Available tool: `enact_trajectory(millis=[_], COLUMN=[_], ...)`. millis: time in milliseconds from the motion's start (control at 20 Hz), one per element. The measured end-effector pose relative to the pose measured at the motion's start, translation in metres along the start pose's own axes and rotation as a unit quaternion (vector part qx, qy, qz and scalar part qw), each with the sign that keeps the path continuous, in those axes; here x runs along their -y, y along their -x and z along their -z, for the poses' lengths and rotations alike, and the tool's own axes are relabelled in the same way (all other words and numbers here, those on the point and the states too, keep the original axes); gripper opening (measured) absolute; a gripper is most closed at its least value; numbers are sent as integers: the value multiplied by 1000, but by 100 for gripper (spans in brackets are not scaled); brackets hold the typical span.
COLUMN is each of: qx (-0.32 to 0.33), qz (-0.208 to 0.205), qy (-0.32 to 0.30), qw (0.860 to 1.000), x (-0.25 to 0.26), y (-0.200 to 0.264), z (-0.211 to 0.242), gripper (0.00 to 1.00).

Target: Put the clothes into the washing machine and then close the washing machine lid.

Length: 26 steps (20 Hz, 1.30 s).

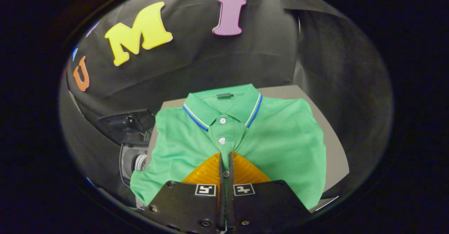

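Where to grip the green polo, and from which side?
Grip the button placket below the collar, from above. The polo shirt lies flat on the table, so only pinched-up fabric gives hold. The gripper fingers are nearly closed there on a fold.

Black cloth wall (196, 62) runs behind everything, creased w/ long soft folds. On the right a 2nd cloth panel (336, 86) hangs a bit lighter and greyer, meeting the back one at a vertical seam; thin pale strip shows along that seam. Grey table (333, 149) stands in front of the cloth, flat matte top, its back edge close to the wall and its right corner angled. Light is dim overall, brightest on the tabletop and mid wall, falling off to dark at the sides. Floor can't be made out.
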<state>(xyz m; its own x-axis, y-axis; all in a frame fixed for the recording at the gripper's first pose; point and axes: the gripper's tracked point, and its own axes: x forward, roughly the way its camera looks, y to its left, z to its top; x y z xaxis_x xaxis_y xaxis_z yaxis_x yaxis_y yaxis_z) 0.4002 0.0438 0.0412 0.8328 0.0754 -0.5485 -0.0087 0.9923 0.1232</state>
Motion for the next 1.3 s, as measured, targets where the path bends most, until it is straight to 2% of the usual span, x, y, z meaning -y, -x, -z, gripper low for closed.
enact_trajectory(millis=[300, 650, 900, 1100, 1300], qx=[104, 191, 237, 253, 239], qz=[-66, -143, -184, -210, -233], qy=[-2, -12, 1, 28, 42], qw=[992, 971, 954, 944, 942], x=[-28, -53, -119, -173, -219], y=[78, 173, 224, 242, 227], z=[-49, -95, -108, -110, -105], gripper=[5, 5, 5, 5, 5])
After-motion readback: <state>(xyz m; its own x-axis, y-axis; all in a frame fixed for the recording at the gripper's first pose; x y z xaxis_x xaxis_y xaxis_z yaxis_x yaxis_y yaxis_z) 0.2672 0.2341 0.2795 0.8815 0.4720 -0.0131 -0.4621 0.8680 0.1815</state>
